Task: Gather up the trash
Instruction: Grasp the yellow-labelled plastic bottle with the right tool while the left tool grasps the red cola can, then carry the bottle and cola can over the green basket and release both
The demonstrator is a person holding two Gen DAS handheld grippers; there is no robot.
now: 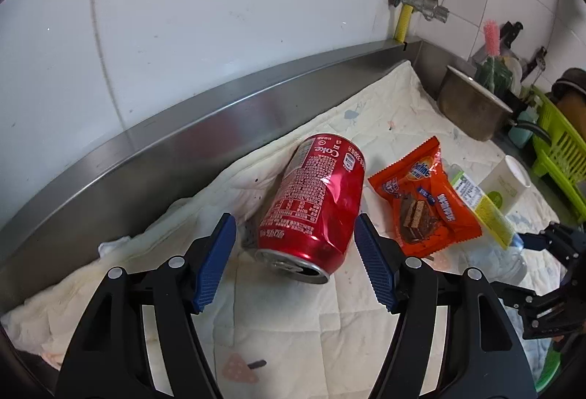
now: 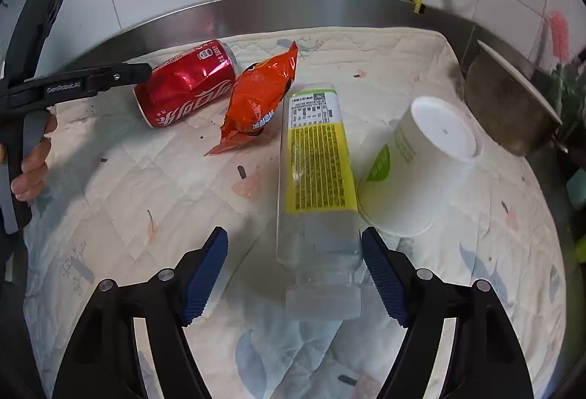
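Now the left gripper (image 1: 295, 263) is open, with the can (image 1: 313, 207) lying between its pads. The right gripper (image 2: 295, 274) is open around the bottle (image 2: 316, 194), one pad just beside it.

one can (image 2: 186, 84), one wrapper (image 2: 256, 99), one bottle (image 2: 316, 179), one cup (image 2: 421, 164), one pot (image 2: 509, 106).

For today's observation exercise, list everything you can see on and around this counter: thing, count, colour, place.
Can: one, red, dented, lying between the left jaws.
Snack wrapper: one, orange, beside the can.
Bottle: one, clear, yellow label, lying between the right jaws.
Paper cup: one, white, upside down, right of the bottle.
Cloth: one, cream, covering the counter.
Metal pot: one, far corner.
Left gripper: open.
Right gripper: open.
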